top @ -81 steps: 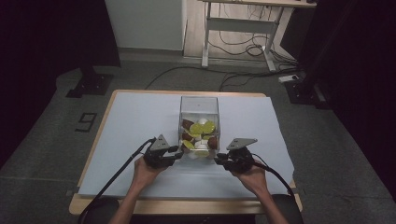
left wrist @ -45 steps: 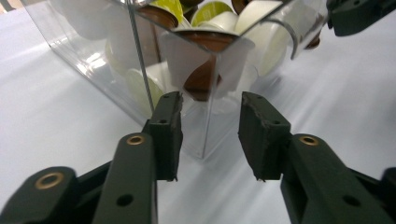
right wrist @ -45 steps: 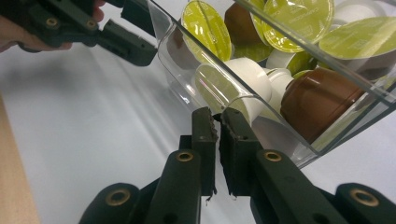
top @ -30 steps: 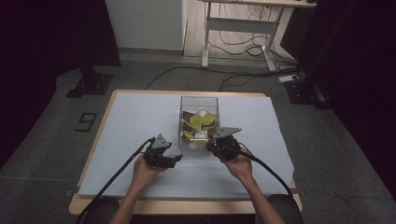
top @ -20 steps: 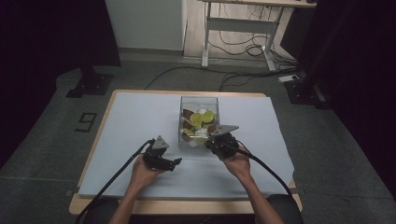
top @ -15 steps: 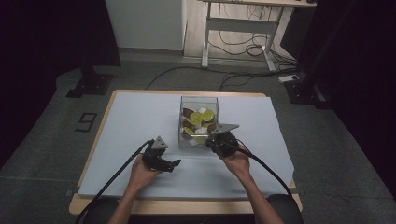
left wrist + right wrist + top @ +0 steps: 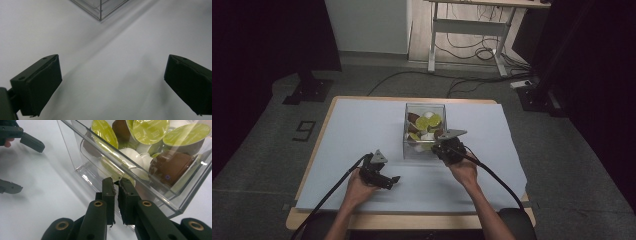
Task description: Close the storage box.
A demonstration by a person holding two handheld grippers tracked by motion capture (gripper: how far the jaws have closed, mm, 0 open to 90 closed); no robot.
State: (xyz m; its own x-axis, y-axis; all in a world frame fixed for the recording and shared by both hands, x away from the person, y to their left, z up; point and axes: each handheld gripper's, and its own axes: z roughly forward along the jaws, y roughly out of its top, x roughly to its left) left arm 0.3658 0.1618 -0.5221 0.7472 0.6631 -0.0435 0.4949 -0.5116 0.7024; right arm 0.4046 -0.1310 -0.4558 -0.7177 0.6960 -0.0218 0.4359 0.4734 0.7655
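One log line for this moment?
left gripper: open, empty | right gripper: shut on clear box wall | capsules: inside box

Dim room, grey carpeted floor (image 7: 267, 165). Wooden tabletop (image 7: 412, 227) under a pale sheet (image 7: 357, 125). White desk frame (image 7: 467, 30) at back, cables (image 7: 422, 80) loose beneath. Dark curtains (image 7: 262, 40) on both sides.

Looks like a lab or test room to me: grey carpet floor (image 7: 262, 165), black curtains (image 7: 267, 40) all around, loose black cables (image 7: 472, 50) under a white height-adjustable desk (image 7: 472, 30), and a wooden table covered in pale paper (image 7: 357, 125).
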